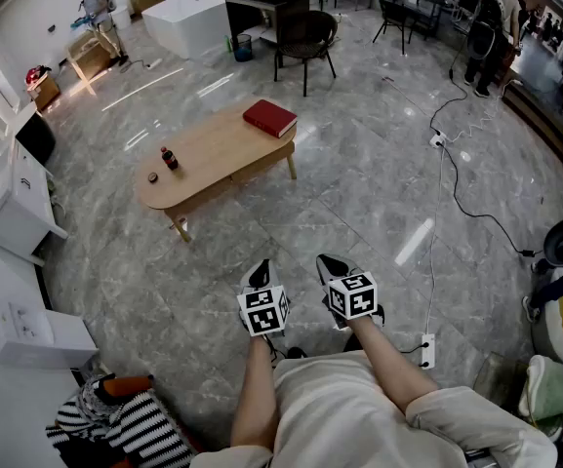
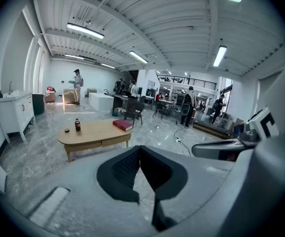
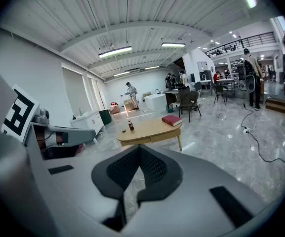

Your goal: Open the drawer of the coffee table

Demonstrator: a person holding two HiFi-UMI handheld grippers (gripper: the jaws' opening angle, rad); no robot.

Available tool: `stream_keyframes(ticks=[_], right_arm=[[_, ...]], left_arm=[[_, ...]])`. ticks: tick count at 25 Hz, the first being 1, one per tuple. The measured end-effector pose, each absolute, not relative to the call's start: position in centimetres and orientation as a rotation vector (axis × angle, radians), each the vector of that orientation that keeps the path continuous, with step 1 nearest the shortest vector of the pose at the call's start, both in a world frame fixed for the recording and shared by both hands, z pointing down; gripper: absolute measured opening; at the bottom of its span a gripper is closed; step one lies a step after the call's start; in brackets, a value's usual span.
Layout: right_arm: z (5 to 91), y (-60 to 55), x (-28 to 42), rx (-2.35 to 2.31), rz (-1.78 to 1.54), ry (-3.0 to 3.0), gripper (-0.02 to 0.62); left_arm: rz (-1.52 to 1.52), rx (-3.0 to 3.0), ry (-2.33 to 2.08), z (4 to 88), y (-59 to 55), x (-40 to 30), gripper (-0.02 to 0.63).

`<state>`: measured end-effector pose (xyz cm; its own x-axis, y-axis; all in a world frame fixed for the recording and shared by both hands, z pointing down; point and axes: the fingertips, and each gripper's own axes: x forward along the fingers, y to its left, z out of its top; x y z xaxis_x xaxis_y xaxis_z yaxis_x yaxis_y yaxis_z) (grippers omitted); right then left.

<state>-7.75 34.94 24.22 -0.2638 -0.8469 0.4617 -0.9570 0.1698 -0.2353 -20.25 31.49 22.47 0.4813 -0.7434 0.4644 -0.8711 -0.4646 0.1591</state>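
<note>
**Both tongs closed and empty, coffee table well ahead**

I have the coffee table (image 1: 213,154) out in the middle of the grey marbled floor, well apart from both grippers and straight ahead of them. It is light wood with a long, rounded top on splayed legs. The drawer (image 1: 257,171) sits in the apron under the near long edge, toward the end where the red book (image 1: 269,118) lies. Its front is the same pale wood, flush with the apron and shut, and I can make out no handle on it from here.

A small dark bottle (image 1: 169,158) with a red band stands upright near the other end. A little dark round thing (image 1: 152,176) lies just beside it.

The left gripper (image 1: 260,276) has its jaws pressed together with nothing between them. The right gripper (image 1: 332,266) is the same, pads meeting and empty. Each carries a cube of black-and-white square markers.

The print on the book and on the bottle's label is too small for me to read.
</note>
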Motion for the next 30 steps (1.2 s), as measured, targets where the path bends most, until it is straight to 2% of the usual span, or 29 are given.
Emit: stream_keyframes(ticks=[5,10,21,26,30], right_arm=[[23.6,36.0,-10.5,1.783,0.68,-2.213,0.015],[24.4,36.3,-10.9,1.758,0.662,-2.168,0.015],[23.3,29.0,-14.5,1.659,0.954,-2.559,0.015],[22.5,24.5,-12.4,1.607,0.908,-2.562,0.015],[19.1,18.9,-9.1,1.716,0.686,-2.522,0.015]], left_arm=[[0.444,2.323,-1.356,23.0,32.4,-24.0,0.01],[0.438,2.253,-1.335,24.8,32.4,-24.5,0.01],[0.461,2.28,-1.209,24.6,28.4,-25.0,0.009],[0.438,2.338,-1.152,23.0,23.2,-21.3,0.009],[0.508,2.477,-1.2,20.7,16.6,-18.2,0.009]])
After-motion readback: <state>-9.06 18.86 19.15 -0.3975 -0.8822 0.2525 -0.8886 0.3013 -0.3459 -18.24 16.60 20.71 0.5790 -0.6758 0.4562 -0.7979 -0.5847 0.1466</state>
